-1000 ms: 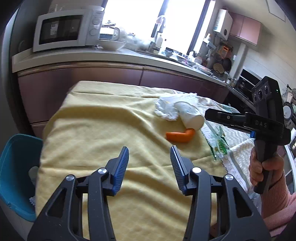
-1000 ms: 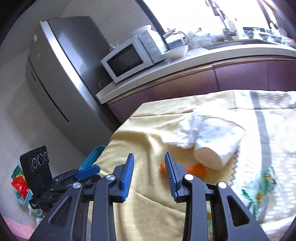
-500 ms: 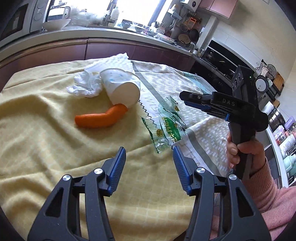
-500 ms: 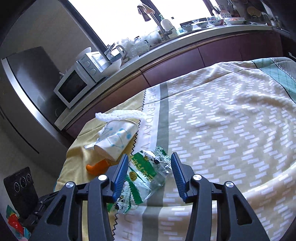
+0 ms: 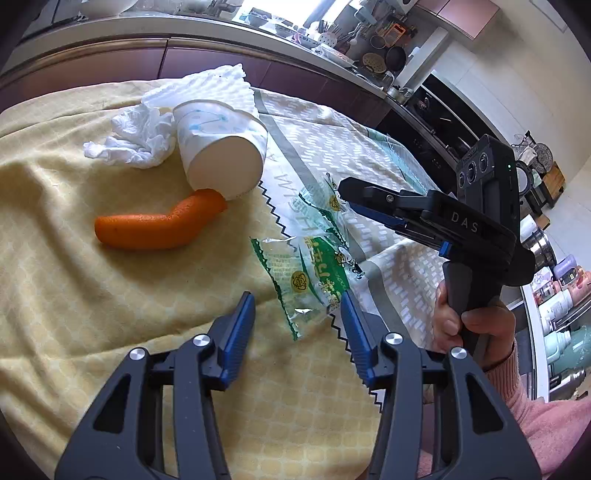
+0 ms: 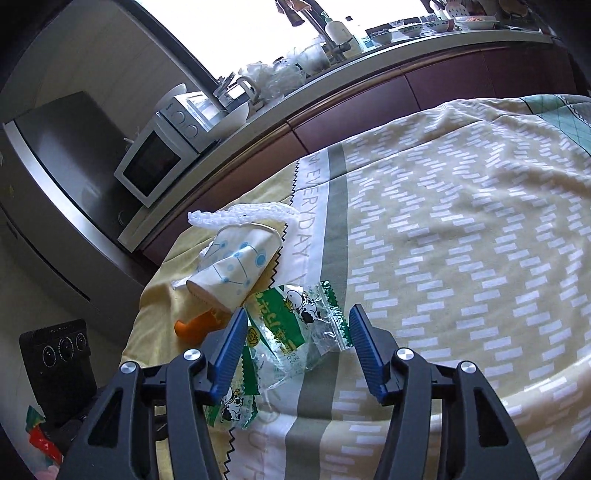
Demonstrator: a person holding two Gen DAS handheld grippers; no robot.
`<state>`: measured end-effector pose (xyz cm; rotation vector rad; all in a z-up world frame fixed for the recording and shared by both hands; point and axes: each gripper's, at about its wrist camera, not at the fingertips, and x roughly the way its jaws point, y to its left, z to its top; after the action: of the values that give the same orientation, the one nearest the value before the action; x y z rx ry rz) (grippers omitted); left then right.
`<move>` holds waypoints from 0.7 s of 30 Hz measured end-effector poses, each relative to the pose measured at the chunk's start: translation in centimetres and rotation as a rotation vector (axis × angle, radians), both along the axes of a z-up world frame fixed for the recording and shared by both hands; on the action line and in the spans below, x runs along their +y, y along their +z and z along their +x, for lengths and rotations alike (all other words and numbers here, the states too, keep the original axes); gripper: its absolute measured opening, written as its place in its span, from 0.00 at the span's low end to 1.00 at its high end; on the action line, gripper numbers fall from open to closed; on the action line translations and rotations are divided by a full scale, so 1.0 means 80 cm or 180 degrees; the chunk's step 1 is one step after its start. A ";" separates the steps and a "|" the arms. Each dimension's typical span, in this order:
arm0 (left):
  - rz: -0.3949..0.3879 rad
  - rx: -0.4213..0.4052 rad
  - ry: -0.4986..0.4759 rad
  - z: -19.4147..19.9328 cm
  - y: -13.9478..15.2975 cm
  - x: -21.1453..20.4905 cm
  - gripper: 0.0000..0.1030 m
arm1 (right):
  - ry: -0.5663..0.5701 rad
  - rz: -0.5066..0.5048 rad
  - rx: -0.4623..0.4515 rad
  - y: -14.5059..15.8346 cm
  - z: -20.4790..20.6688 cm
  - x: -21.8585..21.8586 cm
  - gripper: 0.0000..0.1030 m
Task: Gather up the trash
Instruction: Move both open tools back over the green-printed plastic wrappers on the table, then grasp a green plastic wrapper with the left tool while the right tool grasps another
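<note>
The green wrapper point(image 6: 291, 332) was framed dead ahead between the wide-open right gripper point(image 6: 297, 349) fingers, long axis running toward the table's near edge.

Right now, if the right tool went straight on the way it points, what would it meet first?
Probably the wrapper: it lies directly between the open fingers of the right tool, on the cloth. The cup sits further off to the left. Depth is uncertain.

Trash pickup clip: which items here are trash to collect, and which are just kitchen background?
Trash on the table:
green plastic wrapper
paper cup, lying on its side
crumpled tissue
white foam net
orange peel piece

Background:
tablecloth
microwave
fridge
counter dishes
</note>
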<state>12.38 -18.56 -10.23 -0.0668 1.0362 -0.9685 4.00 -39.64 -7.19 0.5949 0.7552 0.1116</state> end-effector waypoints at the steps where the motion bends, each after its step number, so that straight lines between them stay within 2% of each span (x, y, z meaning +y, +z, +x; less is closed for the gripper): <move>1: -0.0003 0.0008 -0.0007 0.000 -0.001 0.000 0.39 | 0.0011 0.0001 -0.0020 0.002 -0.001 0.001 0.53; 6: 0.0018 0.0034 -0.0008 0.001 -0.005 -0.005 0.13 | 0.0057 -0.0067 -0.0085 0.012 -0.001 0.007 0.53; 11: 0.0029 -0.0045 0.0027 -0.002 -0.001 0.000 0.09 | 0.0091 -0.0160 -0.0046 0.010 0.006 0.017 0.57; 19: 0.0042 -0.0178 0.0129 -0.005 0.007 0.021 0.09 | 0.0081 -0.0355 0.0047 0.008 0.013 0.026 0.57; 21: 0.0028 -0.0181 0.0159 -0.005 0.008 0.029 0.09 | 0.0066 -0.0384 0.0062 0.008 0.013 0.026 0.55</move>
<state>11.98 -16.27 -9.58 -0.0573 0.9822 -0.9155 5.02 -37.56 -6.53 0.4740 0.7815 0.0789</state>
